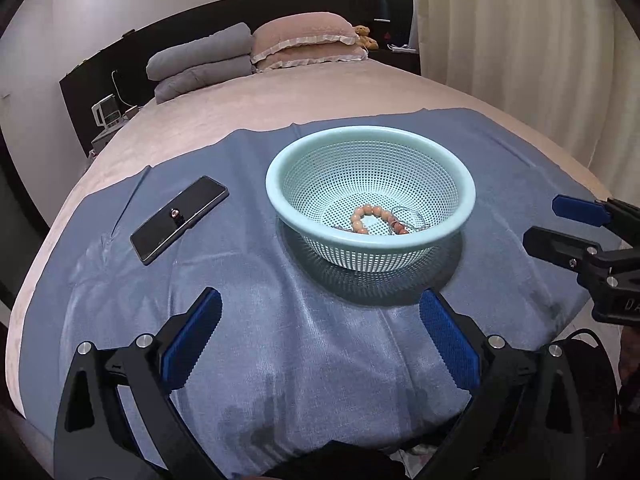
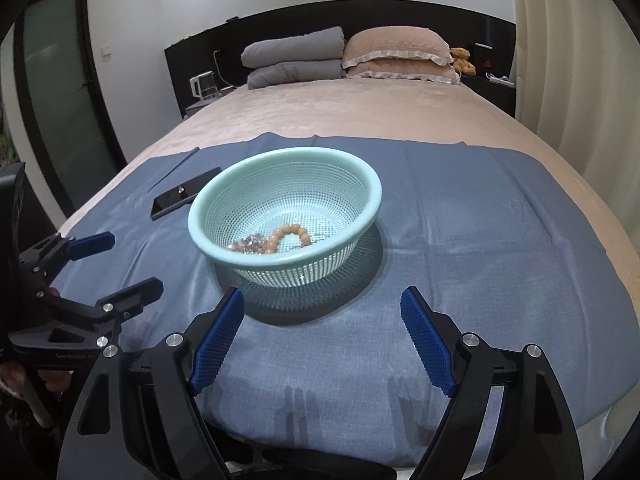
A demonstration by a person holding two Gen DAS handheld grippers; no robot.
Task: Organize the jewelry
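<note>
- Fingers of the left gripper point(image 1: 320, 344) stand spread wide with only blue cloth point(image 1: 320, 360) showing between their ridged blue pads; nothing is held.
- Fingers of the right gripper point(image 2: 322, 344) are also parted and empty, short of the colander; no earlier view shows how they got there.
- Both grippers hang on the near side of the mint-green plastic colander point(image 1: 370, 168), which sits on the blue cloth spread over the bed point(image 1: 240, 112).
- Inside the colander lies a bracelet of round tan beads point(image 1: 370, 218), and touching it a cluster of clear faceted beads point(image 2: 248, 243) that the near rim partly hides in the left wrist view.
- A thin chain or cord point(image 1: 408, 216) beside the bead bracelet is too fine to make out properly.
- Left of the colander a dark phone point(image 1: 180, 218) lies flat with one small round item point(image 1: 175, 212) on it; what that item is cannot be told.
- Behind the colander, at the headboard, are folded grey bedding point(image 1: 200, 60), pink pillows point(image 1: 308, 42) and a teddy bear point(image 1: 366, 36).
</note>
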